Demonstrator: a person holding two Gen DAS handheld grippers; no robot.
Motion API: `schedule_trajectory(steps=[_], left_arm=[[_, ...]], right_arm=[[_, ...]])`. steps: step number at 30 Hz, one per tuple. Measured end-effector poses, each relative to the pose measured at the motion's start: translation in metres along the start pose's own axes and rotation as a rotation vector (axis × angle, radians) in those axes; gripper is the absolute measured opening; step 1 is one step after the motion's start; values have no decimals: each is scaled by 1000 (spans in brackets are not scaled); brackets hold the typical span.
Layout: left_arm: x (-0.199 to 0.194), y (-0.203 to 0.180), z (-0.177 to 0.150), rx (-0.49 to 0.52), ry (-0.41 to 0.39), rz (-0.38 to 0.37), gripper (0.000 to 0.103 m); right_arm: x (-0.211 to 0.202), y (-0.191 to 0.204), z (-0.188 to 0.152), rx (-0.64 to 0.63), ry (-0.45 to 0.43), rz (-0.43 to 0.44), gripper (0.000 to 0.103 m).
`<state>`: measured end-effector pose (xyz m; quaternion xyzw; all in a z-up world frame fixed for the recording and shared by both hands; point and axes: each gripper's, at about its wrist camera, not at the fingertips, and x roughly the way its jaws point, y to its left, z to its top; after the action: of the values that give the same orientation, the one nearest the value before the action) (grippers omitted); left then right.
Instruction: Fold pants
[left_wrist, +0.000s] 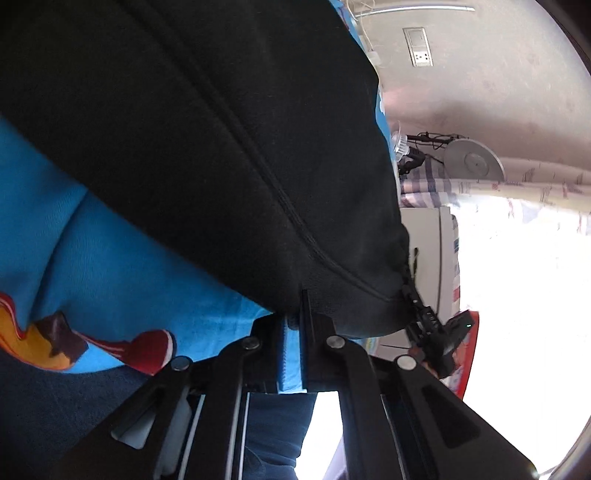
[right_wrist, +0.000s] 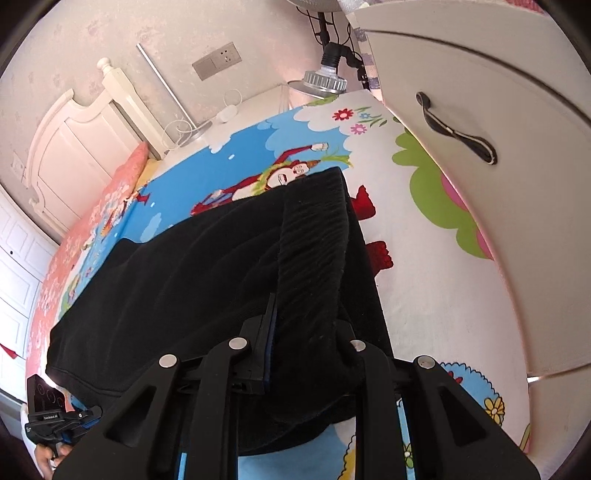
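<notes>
The black pants (right_wrist: 207, 280) lie spread on a bed sheet with cartoon prints (right_wrist: 236, 173). My right gripper (right_wrist: 303, 325) is shut on the ribbed waistband (right_wrist: 314, 251) at the near end. In the left wrist view the pants (left_wrist: 207, 147) fill the upper frame, and my left gripper (left_wrist: 295, 325) is shut on a hem edge of the pants, its blue pads (left_wrist: 288, 354) pressed together. The left gripper also shows in the right wrist view (right_wrist: 55, 421) at the lower left, at the pants' other end.
A white cabinet door with a dark handle (right_wrist: 458, 129) stands to the right of the bed. A white headboard (right_wrist: 85, 122), a pink pillow (right_wrist: 122, 173), a wall socket (right_wrist: 218, 61) and a lamp (right_wrist: 325, 74) are at the far end.
</notes>
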<state>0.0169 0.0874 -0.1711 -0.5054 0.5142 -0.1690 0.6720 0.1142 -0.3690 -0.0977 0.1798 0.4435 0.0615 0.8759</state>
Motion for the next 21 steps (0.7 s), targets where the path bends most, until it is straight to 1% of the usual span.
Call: schedule_trajectory(steps=[2, 3, 4, 5, 6, 7, 8, 10, 11, 12, 14, 15, 16, 17, 18, 19, 20, 21], left_arm=[[-6, -12, -1, 49, -22, 8, 5], [-7, -17, -1, 67, -29, 14, 5], [-8, -13, 0, 66, -25, 19, 5], [-4, -9, 1, 54, -16, 24, 5], [0, -2, 1, 29, -3, 30, 5], [3, 7, 2, -3, 7, 22, 5], [4, 9, 2, -12, 13, 8, 9], [1, 6, 3, 1, 33, -13, 17], [1, 3, 2, 19, 51, -27, 28], [2, 0, -1, 45, 75, -43, 30], [2, -14, -12, 136, 142, -99, 30], [1, -22, -17, 182, 158, -112, 30], [-4, -31, -25, 252, 159, -110, 30], [-8, -39, -30, 308, 145, -103, 30], [-11, -47, -35, 361, 120, -94, 30], [-14, -57, -40, 429, 82, -71, 31], [-14, -67, -43, 502, 48, -34, 35], [-14, -76, -47, 577, 15, 5, 41]], right_arm=[[-15, 9, 0, -53, -61, 12, 19], [-17, 13, 0, -77, -77, -6, 19], [-11, 9, -1, -61, -49, -31, 19], [1, 0, -5, -27, 4, -48, 19], [10, -6, -9, -6, 38, -63, 19], [13, -11, -13, 3, 35, -71, 19], [8, -12, -16, -4, 6, -83, 21], [3, -14, -17, -7, -3, -94, 23], [2, -16, -18, -6, 1, -97, 24], [2, -17, -18, -5, 4, -98, 26], [-1, -16, -19, -9, 7, -121, 29], [-5, -12, -18, -22, 9, -135, 30], [-8, -10, -19, -33, 7, -145, 31], [-12, -6, -19, -54, -3, -165, 41], [-16, -2, -19, -72, -13, -205, 75], [-18, 0, -19, -92, -35, -267, 90], [-22, 2, -19, -126, -80, -325, 95], [-25, 2, -19, -141, -88, -350, 95]])
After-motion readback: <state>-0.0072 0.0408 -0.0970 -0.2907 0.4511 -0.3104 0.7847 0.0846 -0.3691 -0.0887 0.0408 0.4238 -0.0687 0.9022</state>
